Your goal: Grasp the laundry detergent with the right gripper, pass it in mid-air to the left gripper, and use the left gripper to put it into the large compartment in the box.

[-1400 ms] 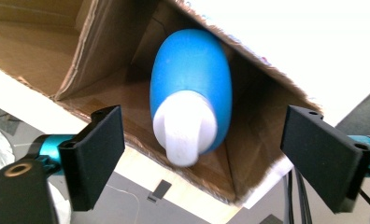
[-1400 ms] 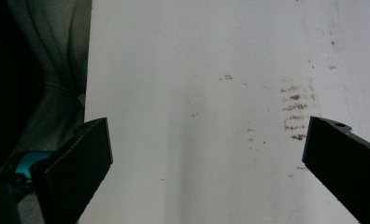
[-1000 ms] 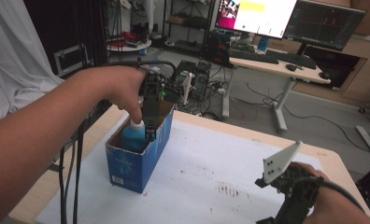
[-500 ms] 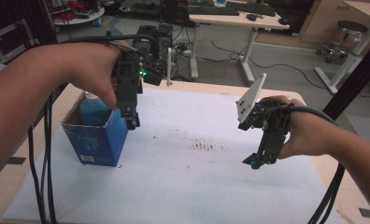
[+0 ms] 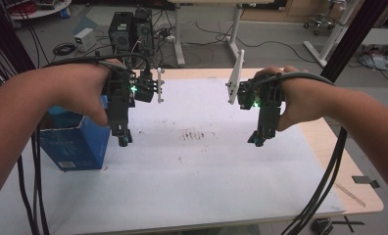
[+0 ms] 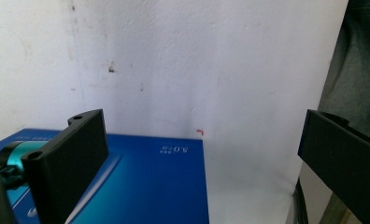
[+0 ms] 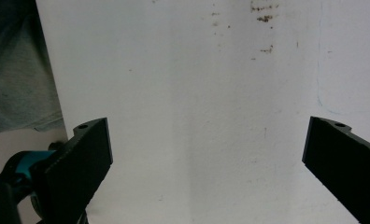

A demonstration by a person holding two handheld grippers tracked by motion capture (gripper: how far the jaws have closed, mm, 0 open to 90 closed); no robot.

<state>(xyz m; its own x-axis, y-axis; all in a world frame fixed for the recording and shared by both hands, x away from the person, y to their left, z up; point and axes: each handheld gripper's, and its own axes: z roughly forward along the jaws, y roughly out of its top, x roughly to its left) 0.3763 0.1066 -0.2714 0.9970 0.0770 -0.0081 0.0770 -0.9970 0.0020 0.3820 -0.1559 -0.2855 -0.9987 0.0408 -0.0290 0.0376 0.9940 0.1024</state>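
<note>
Blue cardboard box (image 5: pixel 77 142) stands at the left edge of the white surface (image 5: pixel 202 166), just beside the left tongs (image 5: pixel 124 142), which hang released with nothing between their jaws. The left gripper view adds the box's blue face (image 6: pixel 145 186) with small white print under those spread jaws. The right tongs (image 5: pixel 257 141) hover well apart over bare sheet, also released; the right gripper view shows brown specks (image 7: pixel 262 18) ahead of them.

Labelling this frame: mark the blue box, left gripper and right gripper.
blue box (image 5: pixel 77 144), high view, on its front face.
left gripper (image 5: pixel 123 139), high view, midway between its fingertips beside the box.
right gripper (image 5: pixel 257 140), high view, midway between its fingertips over the white sheet.
</note>
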